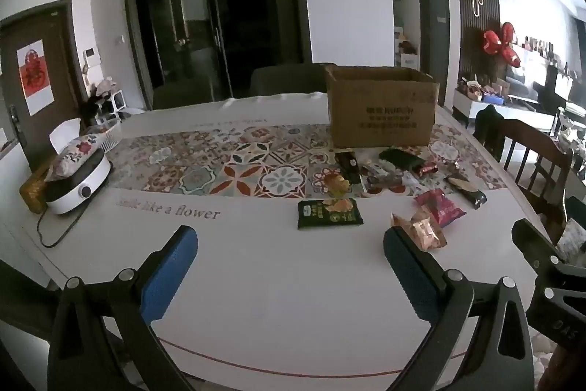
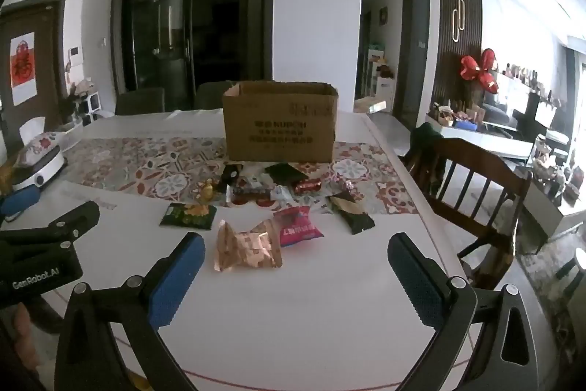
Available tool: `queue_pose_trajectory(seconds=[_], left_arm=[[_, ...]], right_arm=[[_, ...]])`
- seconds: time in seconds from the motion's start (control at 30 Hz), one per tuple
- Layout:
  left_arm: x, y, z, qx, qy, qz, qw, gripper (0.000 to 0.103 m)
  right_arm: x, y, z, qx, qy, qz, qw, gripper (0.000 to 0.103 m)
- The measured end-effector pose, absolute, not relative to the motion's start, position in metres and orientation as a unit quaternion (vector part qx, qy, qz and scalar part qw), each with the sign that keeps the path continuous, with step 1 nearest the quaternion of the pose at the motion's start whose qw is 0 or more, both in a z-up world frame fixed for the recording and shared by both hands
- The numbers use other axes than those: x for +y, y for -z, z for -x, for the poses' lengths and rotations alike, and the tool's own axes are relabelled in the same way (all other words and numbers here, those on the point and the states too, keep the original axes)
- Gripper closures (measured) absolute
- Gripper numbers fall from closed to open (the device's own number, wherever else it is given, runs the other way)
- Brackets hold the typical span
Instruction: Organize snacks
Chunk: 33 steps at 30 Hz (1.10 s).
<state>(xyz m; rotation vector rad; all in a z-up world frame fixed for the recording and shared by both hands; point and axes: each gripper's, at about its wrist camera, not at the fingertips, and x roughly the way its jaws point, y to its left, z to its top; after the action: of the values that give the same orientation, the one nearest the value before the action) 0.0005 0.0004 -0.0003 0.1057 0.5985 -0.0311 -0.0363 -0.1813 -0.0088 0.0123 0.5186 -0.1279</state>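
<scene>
We hold both grippers w/ fingers wide, nothing between: left gripper (image 1: 289, 266), right gripper (image 2: 295, 268). Snacks (image 2: 256, 207) loose on counter (image 2: 311, 317), just before open cardboard box (image 2: 280, 121), probably their destination.

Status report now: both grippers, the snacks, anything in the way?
Left gripper open, empty; right gripper open, empty. Snacks loose on the table, none held; open cardboard box behind them. Path clear.

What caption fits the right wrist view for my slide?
Open right gripper above white table, facing scattered snack packets and open brown cardboard box.
</scene>
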Motion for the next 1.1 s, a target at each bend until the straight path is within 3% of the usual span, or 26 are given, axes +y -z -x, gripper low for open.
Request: queue_pose_trajectory(seconds=[1.1], left_arm=[[0.006, -0.017, 0.011, 0.265, 0.021, -0.044, 0.963, 0.0]], right_arm=[[-0.18, 0.002, 0.043, 0.243, 0.061, 0.0, 0.968, 0.002]])
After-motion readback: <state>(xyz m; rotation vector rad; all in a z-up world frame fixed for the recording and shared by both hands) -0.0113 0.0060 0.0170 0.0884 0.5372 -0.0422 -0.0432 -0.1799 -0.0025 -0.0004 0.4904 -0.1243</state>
